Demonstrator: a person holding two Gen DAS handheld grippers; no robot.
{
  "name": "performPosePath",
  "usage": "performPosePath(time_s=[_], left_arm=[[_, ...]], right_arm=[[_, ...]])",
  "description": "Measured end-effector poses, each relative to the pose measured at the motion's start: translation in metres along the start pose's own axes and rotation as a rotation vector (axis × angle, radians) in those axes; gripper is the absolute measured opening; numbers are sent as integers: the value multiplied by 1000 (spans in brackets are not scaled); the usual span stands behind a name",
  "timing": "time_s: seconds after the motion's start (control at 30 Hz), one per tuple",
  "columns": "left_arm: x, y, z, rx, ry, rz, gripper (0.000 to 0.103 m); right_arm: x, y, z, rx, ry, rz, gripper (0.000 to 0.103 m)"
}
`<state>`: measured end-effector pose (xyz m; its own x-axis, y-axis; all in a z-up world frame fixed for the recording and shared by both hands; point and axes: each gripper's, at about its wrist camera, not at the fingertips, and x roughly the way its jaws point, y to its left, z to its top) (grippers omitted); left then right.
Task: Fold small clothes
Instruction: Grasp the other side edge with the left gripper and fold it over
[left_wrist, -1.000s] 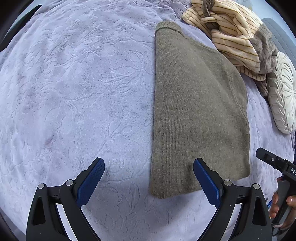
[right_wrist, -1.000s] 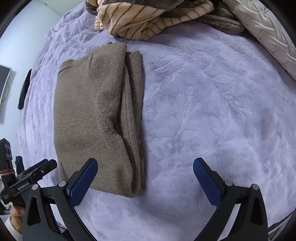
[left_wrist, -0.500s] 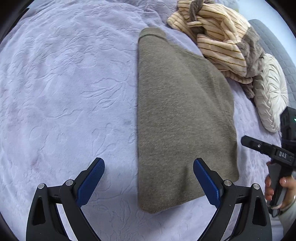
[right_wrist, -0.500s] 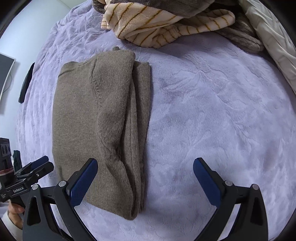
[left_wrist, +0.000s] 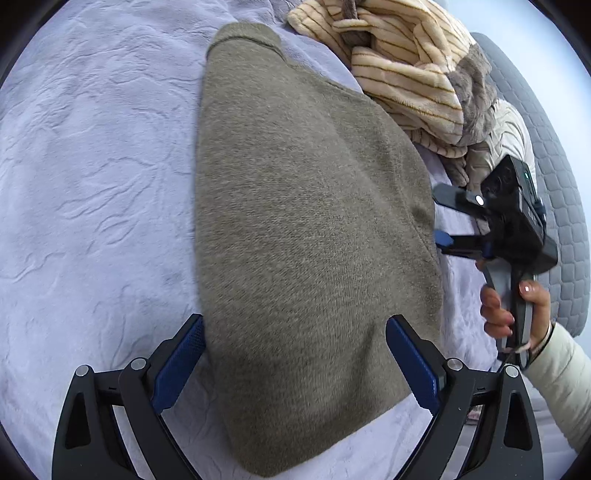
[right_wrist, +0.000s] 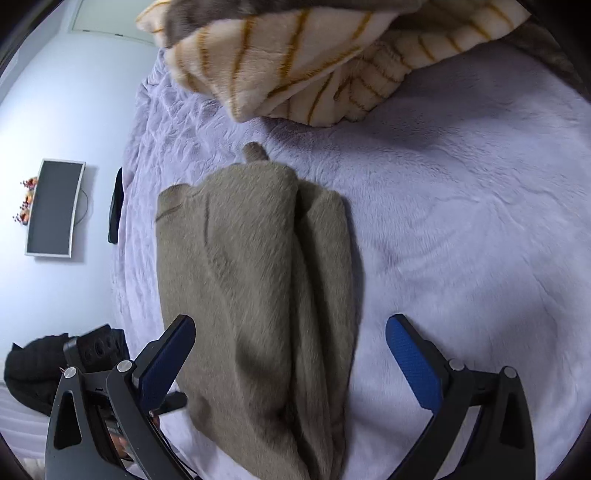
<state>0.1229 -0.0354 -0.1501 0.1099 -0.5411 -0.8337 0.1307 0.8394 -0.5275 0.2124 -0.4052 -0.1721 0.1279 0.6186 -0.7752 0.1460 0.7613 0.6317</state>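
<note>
An olive-brown knit sweater (left_wrist: 306, 236) lies folded lengthwise on the lavender bedspread (left_wrist: 92, 166). It also shows in the right wrist view (right_wrist: 255, 295), with its folded layers stacked along the right edge. My left gripper (left_wrist: 295, 362) is open and empty, its jaws straddling the sweater's near end from above. My right gripper (right_wrist: 290, 358) is open and empty, low over the sweater's near end. The right gripper also shows in the left wrist view (left_wrist: 443, 218), open beside the sweater's right edge, held by a hand.
A cream striped plush garment (left_wrist: 402, 66) is heaped at the far end of the bed; it also shows in the right wrist view (right_wrist: 314, 62). A cream pillow (left_wrist: 513, 129) and grey headboard (left_wrist: 554, 206) lie at right. A wall monitor (right_wrist: 53, 208) hangs at left.
Both grippers have moved forward and down toward the sweater, which now fills the space between each pair of jaws. The right gripper has come up against the sweater's right edge. The sweater has not moved.
</note>
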Motion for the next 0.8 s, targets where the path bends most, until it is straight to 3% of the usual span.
performPosePath(time_s=[0.1, 0.23, 0.4, 0.63, 0.7, 0.73, 0.8], left_arm=[[4, -10, 5, 23, -5, 22, 96], [6, -12, 6, 23, -33, 20, 96], [24, -7, 6, 9, -2, 40, 101], [35, -13, 9, 18, 20, 34, 102], [34, -15, 8, 23, 18, 47, 102], [33, -17, 7, 31, 14, 65, 102], [32, -23, 5, 48, 1, 98, 98]], right_arm=[[15, 1, 11, -9, 24, -5, 103], [20, 21, 17, -76, 26, 123, 103], [47, 17, 20, -59, 71, 103, 103], [47, 10, 19, -3, 60, 104, 101], [47, 11, 18, 12, 62, 64, 91], [44, 7, 16, 16, 63, 41, 80], [42, 5, 16, 26, 63, 22, 72]])
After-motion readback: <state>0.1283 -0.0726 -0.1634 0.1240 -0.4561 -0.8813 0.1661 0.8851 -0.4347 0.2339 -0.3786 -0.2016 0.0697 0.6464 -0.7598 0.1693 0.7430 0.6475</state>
